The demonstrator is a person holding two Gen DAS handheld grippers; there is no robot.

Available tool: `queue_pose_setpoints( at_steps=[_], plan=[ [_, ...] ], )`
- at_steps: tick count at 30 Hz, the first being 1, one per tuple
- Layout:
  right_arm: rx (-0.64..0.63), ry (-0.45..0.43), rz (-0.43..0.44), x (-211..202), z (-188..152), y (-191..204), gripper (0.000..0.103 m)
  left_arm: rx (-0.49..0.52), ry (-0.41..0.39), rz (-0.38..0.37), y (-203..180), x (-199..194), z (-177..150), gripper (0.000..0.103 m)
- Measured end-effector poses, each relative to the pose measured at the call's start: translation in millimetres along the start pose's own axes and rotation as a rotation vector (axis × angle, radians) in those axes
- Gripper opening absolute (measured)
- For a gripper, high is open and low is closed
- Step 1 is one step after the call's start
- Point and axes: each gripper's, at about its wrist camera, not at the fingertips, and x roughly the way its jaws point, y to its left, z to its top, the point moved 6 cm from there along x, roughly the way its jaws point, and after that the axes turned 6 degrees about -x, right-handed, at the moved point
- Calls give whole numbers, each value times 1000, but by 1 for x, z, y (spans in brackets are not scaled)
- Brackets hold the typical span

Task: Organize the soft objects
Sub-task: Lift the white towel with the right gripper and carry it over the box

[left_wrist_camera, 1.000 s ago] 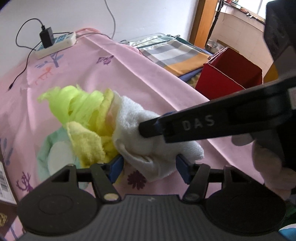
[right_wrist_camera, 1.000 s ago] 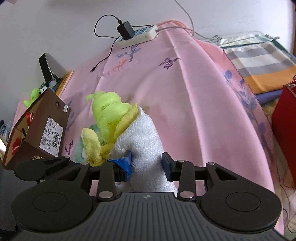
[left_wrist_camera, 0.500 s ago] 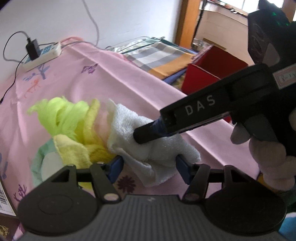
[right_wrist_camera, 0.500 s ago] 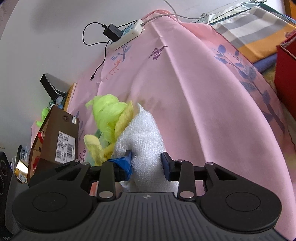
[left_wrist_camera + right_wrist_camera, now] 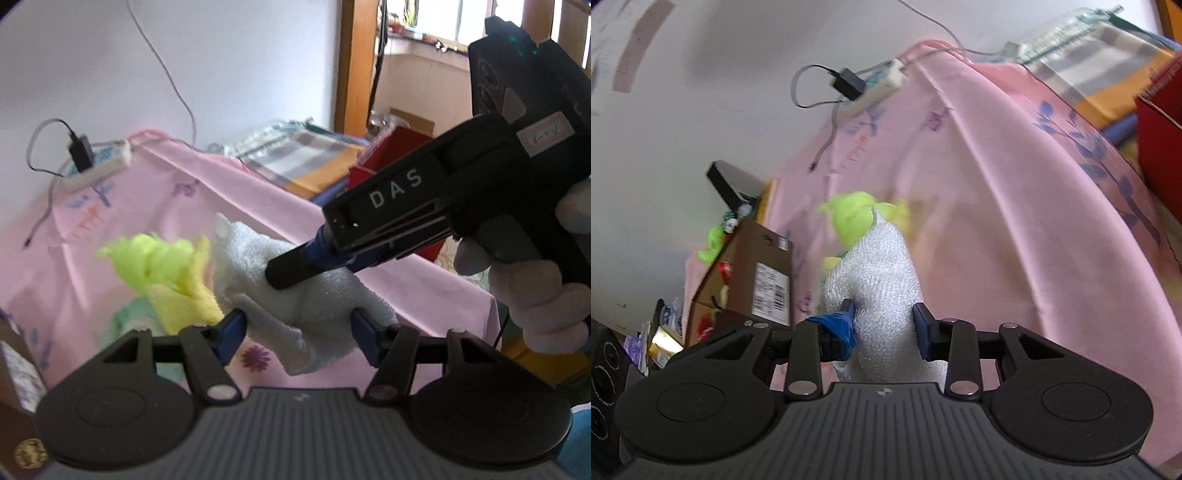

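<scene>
A white terry towel (image 5: 258,258) hangs lifted above the pink cloth (image 5: 229,192). My right gripper (image 5: 882,325) is shut on the white towel (image 5: 875,273); it also shows in the left wrist view (image 5: 291,271), reaching in from the right. My left gripper (image 5: 295,328) is open, its blue pads either side of the towel's lower folds. A neon green cloth (image 5: 155,254), a yellow cloth (image 5: 184,302) and a mint green one (image 5: 125,321) lie bunched to the left. The neon green cloth (image 5: 853,218) shows behind the towel in the right wrist view.
A red box (image 5: 391,155) and folded striped fabrics (image 5: 295,158) sit at the far right. A power strip with a charger (image 5: 875,85) lies at the back. A brown cardboard box (image 5: 753,273) stands at the left.
My right gripper has lifted the white towel up off the pile and both views have tilted upward. The left gripper has stayed open around the towel's lower part.
</scene>
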Motion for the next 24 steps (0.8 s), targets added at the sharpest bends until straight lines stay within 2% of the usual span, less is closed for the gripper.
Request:
queue_pose_setpoints(
  at_steps=[7, 17, 24],
  plan=[
    [-69, -30, 88, 13, 12, 60, 17, -57, -100, 82, 41, -57, 5, 63],
    [-156, -10, 252, 69, 28, 164, 17, -149, -206, 245, 130, -136, 1, 63],
    [-247, -4, 265, 111, 36, 222, 17, -204, -225, 308, 192, -159, -5, 63]
  ],
)
